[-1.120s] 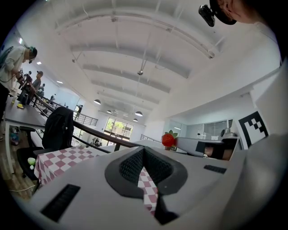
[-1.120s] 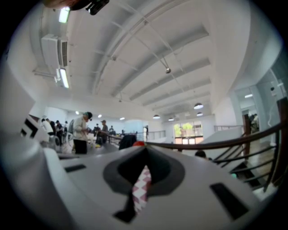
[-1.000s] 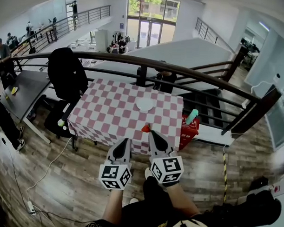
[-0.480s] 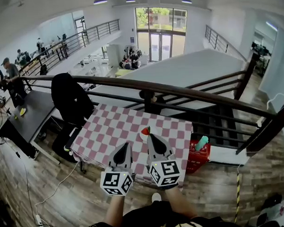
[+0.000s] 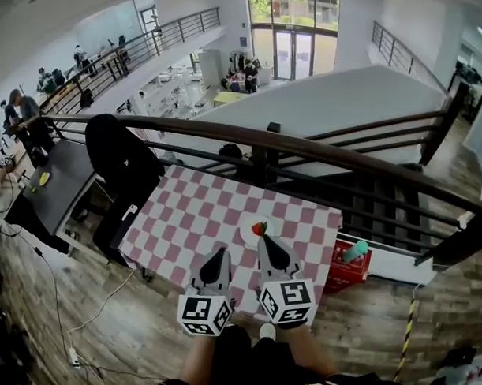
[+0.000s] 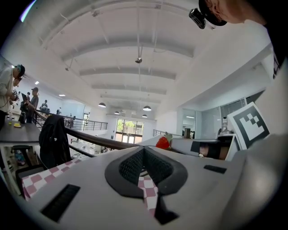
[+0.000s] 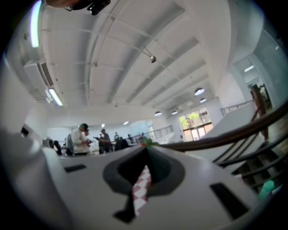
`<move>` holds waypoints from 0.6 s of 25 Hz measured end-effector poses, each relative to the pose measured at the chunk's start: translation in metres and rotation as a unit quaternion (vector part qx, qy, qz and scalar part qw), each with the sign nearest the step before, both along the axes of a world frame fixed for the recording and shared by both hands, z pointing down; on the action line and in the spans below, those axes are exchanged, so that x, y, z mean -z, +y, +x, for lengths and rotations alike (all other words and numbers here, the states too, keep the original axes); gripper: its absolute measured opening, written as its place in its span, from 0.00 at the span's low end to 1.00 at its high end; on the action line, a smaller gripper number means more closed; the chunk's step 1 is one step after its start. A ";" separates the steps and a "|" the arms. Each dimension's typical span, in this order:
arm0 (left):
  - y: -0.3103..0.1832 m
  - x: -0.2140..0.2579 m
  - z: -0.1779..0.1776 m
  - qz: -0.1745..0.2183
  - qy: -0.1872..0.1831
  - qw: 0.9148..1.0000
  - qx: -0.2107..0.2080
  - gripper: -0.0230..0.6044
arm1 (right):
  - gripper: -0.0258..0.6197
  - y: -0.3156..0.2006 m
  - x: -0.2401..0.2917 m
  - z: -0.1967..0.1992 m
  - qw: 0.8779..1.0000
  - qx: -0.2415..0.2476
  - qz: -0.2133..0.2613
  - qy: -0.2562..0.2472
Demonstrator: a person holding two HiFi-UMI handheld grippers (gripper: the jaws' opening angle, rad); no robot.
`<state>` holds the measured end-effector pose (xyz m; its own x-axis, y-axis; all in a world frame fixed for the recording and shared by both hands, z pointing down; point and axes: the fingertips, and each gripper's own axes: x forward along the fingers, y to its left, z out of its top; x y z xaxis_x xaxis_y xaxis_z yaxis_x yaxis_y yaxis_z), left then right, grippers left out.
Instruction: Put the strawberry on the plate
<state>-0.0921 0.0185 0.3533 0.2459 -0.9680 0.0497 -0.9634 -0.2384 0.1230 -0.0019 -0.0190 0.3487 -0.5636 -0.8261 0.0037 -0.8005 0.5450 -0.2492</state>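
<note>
A red strawberry (image 5: 260, 228) with a green top is pinched at the tip of my right gripper (image 5: 261, 237), which is shut on it. It hangs over the small white plate (image 5: 246, 232) on the red-and-white checkered table (image 5: 195, 221). In the right gripper view only a bit of red and green leaf (image 7: 145, 143) shows past the closed tips of that gripper (image 7: 146, 147). My left gripper (image 5: 222, 252) is beside it on the left, shut and empty. From the left gripper view, with that gripper's (image 6: 144, 149) tips together, the strawberry (image 6: 163, 143) shows to the right.
A dark curved railing (image 5: 303, 150) runs behind the table, with stairs beyond. A black chair draped with a jacket (image 5: 121, 156) stands at the table's left. A red crate (image 5: 348, 267) holding a teal bottle (image 5: 355, 250) sits at the right. A dark desk (image 5: 55, 186) is far left.
The right gripper has carried the strawberry from the table's near edge forward to above the plate. The left gripper moved along beside it, still shut.
</note>
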 end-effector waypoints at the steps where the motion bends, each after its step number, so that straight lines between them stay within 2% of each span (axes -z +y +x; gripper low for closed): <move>1: -0.008 -0.009 0.001 -0.011 0.000 1.000 -0.001 0.05 | 0.06 -0.008 -0.007 0.003 1.000 -0.003 -0.008 0.000; 4: -0.029 -0.032 0.009 -0.040 0.007 0.999 -0.011 0.05 | 0.06 -0.028 -0.030 0.014 0.999 -0.020 -0.036 0.005; 15: -0.118 -0.089 0.025 -0.102 0.028 0.993 -0.052 0.05 | 0.06 -0.103 -0.084 0.030 0.992 -0.063 -0.096 0.045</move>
<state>-0.0673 -0.0996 0.4422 0.3520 -0.9084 0.2258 -0.9250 -0.3006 0.2326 0.0280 -0.1224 0.4326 -0.4453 -0.8694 0.2141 -0.8833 0.3875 -0.2637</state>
